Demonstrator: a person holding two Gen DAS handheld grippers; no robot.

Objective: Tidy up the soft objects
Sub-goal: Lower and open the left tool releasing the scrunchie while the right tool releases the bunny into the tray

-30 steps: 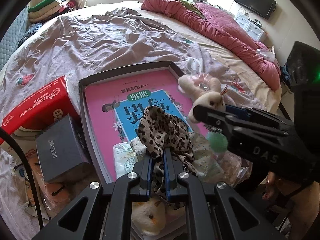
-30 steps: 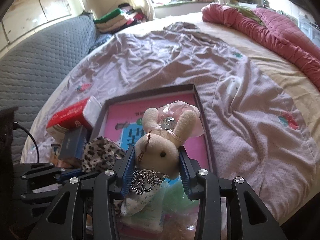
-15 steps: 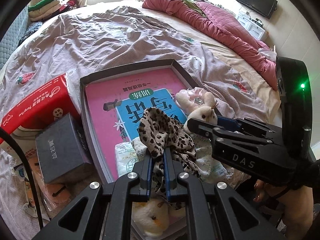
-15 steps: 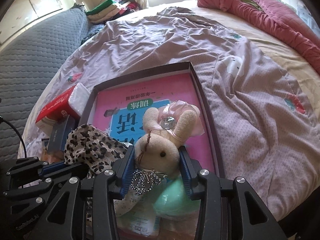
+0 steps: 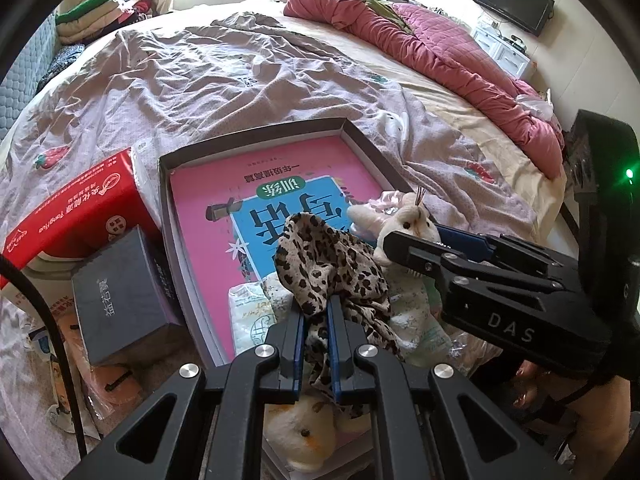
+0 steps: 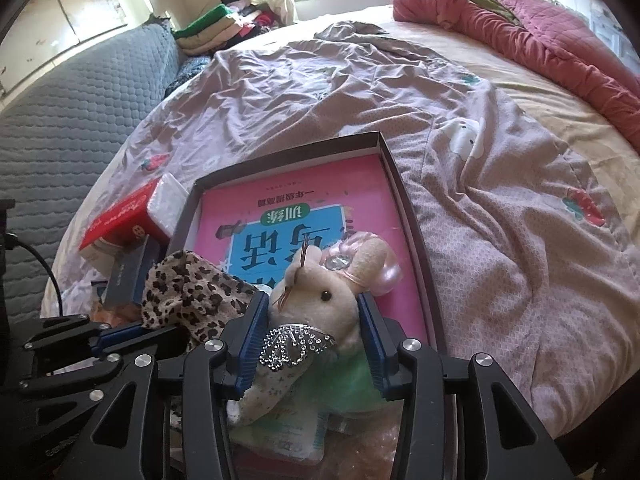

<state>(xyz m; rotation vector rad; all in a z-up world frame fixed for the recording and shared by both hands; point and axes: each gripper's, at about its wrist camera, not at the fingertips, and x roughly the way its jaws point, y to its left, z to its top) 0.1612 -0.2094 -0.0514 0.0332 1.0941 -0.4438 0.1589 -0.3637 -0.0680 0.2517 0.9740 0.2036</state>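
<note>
My left gripper (image 5: pixel 316 312) is shut on a leopard-print cloth (image 5: pixel 328 260), held above the near end of a dark shallow box (image 5: pixel 256 136) with a pink book (image 5: pixel 280 184) inside. My right gripper (image 6: pixel 312 304) is shut on a beige plush rabbit (image 6: pixel 320 292) with a pink bow and a rhinestone charm. The rabbit (image 5: pixel 404 220) and the right gripper (image 5: pixel 400 240) show at the right of the left wrist view, just beside the cloth. The cloth (image 6: pixel 188 292) and the left gripper (image 6: pixel 132 330) show at the lower left of the right wrist view. A yellowish plush toy (image 5: pixel 304 432) lies under my left fingers.
A red tissue pack (image 5: pixel 80 208) and a dark grey box (image 5: pixel 120 292) lie left of the shallow box. Wet-wipe packets (image 5: pixel 252 320) and plastic bags lie at its near end. A wrinkled lilac sheet (image 5: pixel 240 80) covers the bed; a red quilt (image 5: pixel 440 56) lies far right.
My right gripper with the rabbit has moved down and left, closer to the box and to the leopard cloth. My left gripper stays shut on the cloth, nearly still.
</note>
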